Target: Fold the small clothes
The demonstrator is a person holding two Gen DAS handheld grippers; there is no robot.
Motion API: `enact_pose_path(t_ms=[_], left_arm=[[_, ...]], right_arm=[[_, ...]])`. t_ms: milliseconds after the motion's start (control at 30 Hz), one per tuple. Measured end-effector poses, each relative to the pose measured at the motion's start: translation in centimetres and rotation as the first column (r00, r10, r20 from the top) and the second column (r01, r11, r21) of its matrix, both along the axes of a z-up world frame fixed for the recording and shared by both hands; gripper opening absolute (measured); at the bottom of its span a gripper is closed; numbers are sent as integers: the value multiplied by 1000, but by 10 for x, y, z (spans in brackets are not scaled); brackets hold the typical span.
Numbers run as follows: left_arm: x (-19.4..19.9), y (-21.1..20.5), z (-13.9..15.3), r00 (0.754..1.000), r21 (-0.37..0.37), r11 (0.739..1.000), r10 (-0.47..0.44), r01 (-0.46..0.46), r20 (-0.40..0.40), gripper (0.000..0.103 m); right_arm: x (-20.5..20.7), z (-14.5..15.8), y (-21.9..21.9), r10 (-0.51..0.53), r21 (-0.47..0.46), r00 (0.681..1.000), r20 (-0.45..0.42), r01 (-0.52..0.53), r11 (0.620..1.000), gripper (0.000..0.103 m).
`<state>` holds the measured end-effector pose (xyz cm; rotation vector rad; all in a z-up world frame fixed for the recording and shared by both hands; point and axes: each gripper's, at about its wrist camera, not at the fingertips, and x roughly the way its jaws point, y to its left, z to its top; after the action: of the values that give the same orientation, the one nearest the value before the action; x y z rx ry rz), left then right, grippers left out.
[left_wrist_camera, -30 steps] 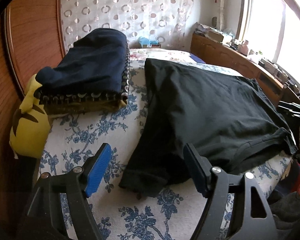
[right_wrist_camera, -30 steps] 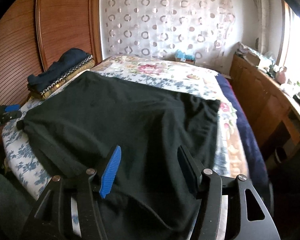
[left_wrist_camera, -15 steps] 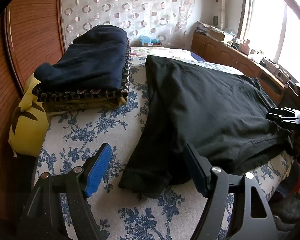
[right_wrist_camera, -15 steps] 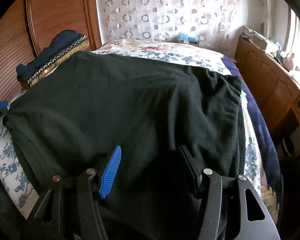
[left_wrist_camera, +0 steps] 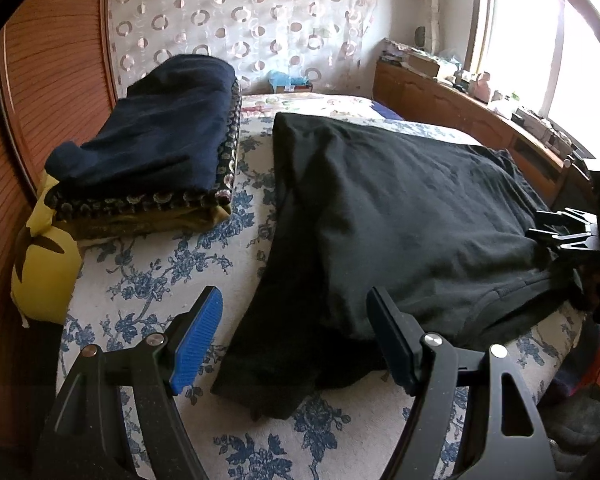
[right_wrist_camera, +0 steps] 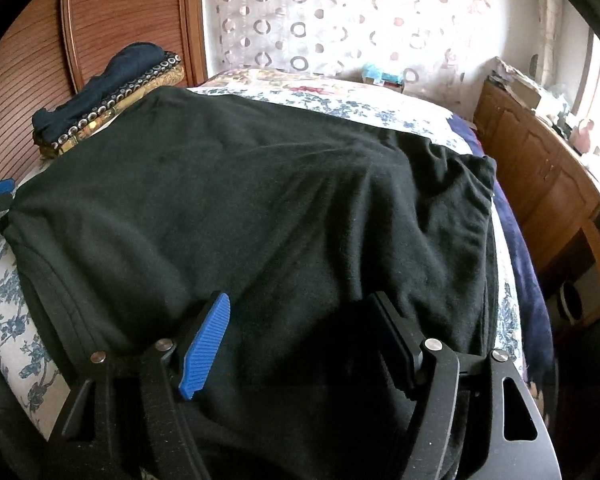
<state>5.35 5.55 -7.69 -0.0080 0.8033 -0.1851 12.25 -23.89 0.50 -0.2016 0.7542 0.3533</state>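
A black T-shirt (left_wrist_camera: 400,208) lies spread flat on the floral bedsheet (left_wrist_camera: 148,272); it also fills the right wrist view (right_wrist_camera: 260,208). One sleeve (left_wrist_camera: 276,360) points toward my left gripper (left_wrist_camera: 296,344), which is open and empty just above the sleeve end. My right gripper (right_wrist_camera: 300,340) is open and empty, low over the shirt's near edge; it also shows at the far right of the left wrist view (left_wrist_camera: 572,232).
A stack of folded clothes (left_wrist_camera: 156,160) with a navy garment on top sits at the bed's left by the wooden headboard (left_wrist_camera: 28,100). A yellow cushion (left_wrist_camera: 44,264) lies beside it. A wooden cabinet (right_wrist_camera: 548,184) runs along the right.
Both grippers have moved in closer to the shirt. The right gripper has dropped lower over its near edge. The shirt has not moved.
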Motion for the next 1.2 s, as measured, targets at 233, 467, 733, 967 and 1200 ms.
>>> enact_pose_path(t_ms=[233,467,733,967,1200], left_arm=[[2,2,-9,999,-28,1000,-13,12,-41,63],[9,2,-19,997,-42,999,-15,12,-77,62],[8,-2,-18,996,-66,996,-63,59,-70,32],[6,-7,1,994,-127,987,-103,100,-20,11],[8,-37,48,979,-146,972,-171,186,107,10]], right_arm=[[-1,0,0,0,1,1000,0,0,1000,73],[-1,0,0,1,1,1000,0,-1,1000,74],[-1,-1,0,1,1,1000,0,-1,1000,74],[-1,-1,-1,2,2,1000,0,-2,1000,74],[-1,-1,-1,1,4,1000,0,-1,1000,74]])
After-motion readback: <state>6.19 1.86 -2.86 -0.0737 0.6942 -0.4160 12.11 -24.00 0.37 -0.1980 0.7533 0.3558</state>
